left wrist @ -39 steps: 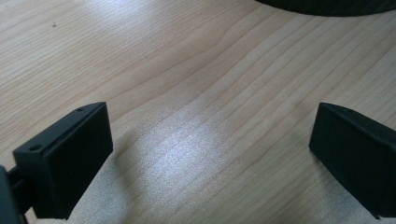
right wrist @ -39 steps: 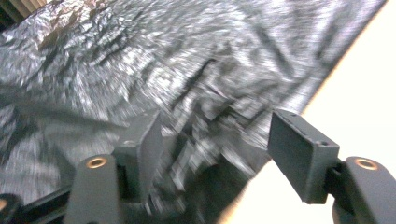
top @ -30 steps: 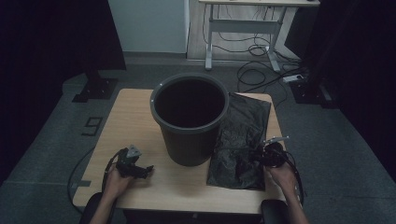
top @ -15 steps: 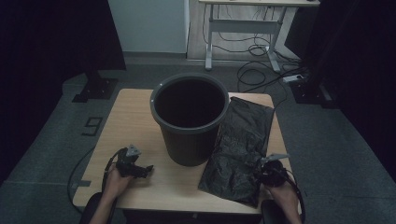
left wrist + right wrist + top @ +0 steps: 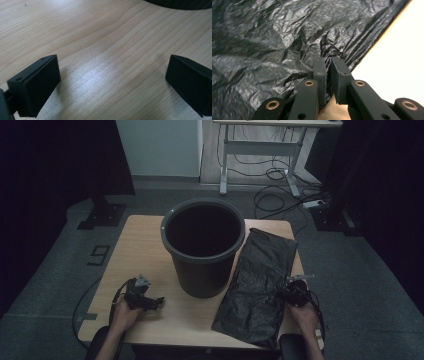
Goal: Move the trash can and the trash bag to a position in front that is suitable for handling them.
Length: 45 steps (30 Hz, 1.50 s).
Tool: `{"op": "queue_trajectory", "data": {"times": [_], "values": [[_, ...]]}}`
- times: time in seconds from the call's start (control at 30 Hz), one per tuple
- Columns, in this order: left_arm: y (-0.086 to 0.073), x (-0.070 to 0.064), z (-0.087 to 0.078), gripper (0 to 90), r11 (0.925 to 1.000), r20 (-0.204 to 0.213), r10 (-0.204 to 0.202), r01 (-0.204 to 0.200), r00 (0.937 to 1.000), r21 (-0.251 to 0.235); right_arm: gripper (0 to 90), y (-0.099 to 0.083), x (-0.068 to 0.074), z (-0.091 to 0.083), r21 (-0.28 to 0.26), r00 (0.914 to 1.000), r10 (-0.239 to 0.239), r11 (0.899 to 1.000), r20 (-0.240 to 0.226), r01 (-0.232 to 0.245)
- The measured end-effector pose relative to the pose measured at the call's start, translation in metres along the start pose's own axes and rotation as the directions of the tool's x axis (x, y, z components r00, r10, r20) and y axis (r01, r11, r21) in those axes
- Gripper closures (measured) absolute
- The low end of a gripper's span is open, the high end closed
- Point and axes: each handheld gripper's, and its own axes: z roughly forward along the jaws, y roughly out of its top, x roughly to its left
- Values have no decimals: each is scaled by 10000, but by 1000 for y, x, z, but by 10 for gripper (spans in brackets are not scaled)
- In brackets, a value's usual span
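Note:
A black plastic bin stands upright in the middle of the wooden table. To its right a crumpled black plastic bag lies flat on the table, reaching past the front edge. My right gripper is at the bag's right edge, shut on a pinched fold of the bag, with the film caught between its fingertips. My left gripper rests low over bare wood at the front left, open, with nothing between its pads. The bin's base shows at the top of the left gripper view.
A white desk frame and loose cables lie on the grey floor beyond the table. Dark curtains hang on both sides. Bare wood lies left of the bin.
My right gripper has pulled the black bag toward the front edge of the table, and the bag has slid and turned with it. The left gripper has stayed put.

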Motion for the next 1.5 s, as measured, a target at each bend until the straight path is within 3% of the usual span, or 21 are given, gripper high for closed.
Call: {"op": "queue_trajectory", "data": {"times": [0.1,0.2,0.33,0.47,0.53,0.57,0.63,0.67,0.73,0.83,0.87,0.93,0.97,1.1,1.2,1.23,1.37,1.4,1.5], "values": [[0,0,1,0,10000,39,-85,85,10000,21,771,-20,11,-17,206,9997,-177,9996,-156,180],[1,0,1,0,10000,55,-76,76,10000,26,617,-27,14,-25,264,9995,-256,9993,-165,261],[1,0,1,0,9999,50,-116,115,9999,25,377,-20,1,-27,-189,9997,29,9998,224,-25],[11,7,4,0,10000,-84,-27,27,10000,5,184,-11,-6,-25,-467,9999,65,9989,77,-62],[14,9,4,0,10000,-105,-49,48,9999,-85,151,-9,-6,-25,-588,10000,65,9983,50,-62],[19,12,4,0,9998,-47,-82,81,10000,-206,126,-2,-4,-26,-1012,9998,186,9947,-90,-194],[28,16,2,0,9984,2,-96,96,10000,-549,118,1,-3,-26,-1235,9997,164,9922,-204,-188],[39,19,1,0,9967,-22,-93,91,10000,-807,77,7,1,-27,-1596,9993,-7,9872,-378,-53],[50,21,-1,0,9935,-99,-102,90,9999,-1137,11,14,5,-26,-1695,9996,-172,9854,-209,134],[58,22,-4,0,9907,-46,-34,28,10000,-1359,0,21,11,-25,-1867,9990,-438,9816,-133,406],[60,21,-5,0,9895,-127,53,-70,9999,-1447,0,26,16,-22,-2118,9972,-681,9755,-300,603],[62,21,-5,0,9886,-183,168,-193,9997,-1496,0,29,19,-20,-2162,9957,-796,9740,-479,675],[61,21,-4,0,9881,-188,185,-211,9997,-1524,0,35,24,-11,-2082,9904,-1042,9745,-911,833],[58,21,-4,0,9888,-9,220,-219,9998,-1473,0,43,37,10,-1895,9797,-1367,9759,-1464,1079],[61,20,-7,0,9898,132,209,-188,9997,-1415,0,46,41,18,-1823,9755,-1432,9768,-1672,1122],[66,20,-11,0,9917,200,170,-143,9997,-1277,0,46,47,29,-1767,9711,-1555,9765,-1810,1234],[79,22,-18,0,9955,197,137,-118,9997,-938,0,44,51,38,-1551,9678,-1810,9757,-1751,1544],[85,25,-23,0,9955,353,91,-57,9993,-945,0,41,55,43,-1384,9649,-2090,9724,-1589,1878],[96,29,-31,0,9946,577,47,13,9983,-1036,0,39,58,49,-1292,9615,-2288,9691,-1525,2101]]}}
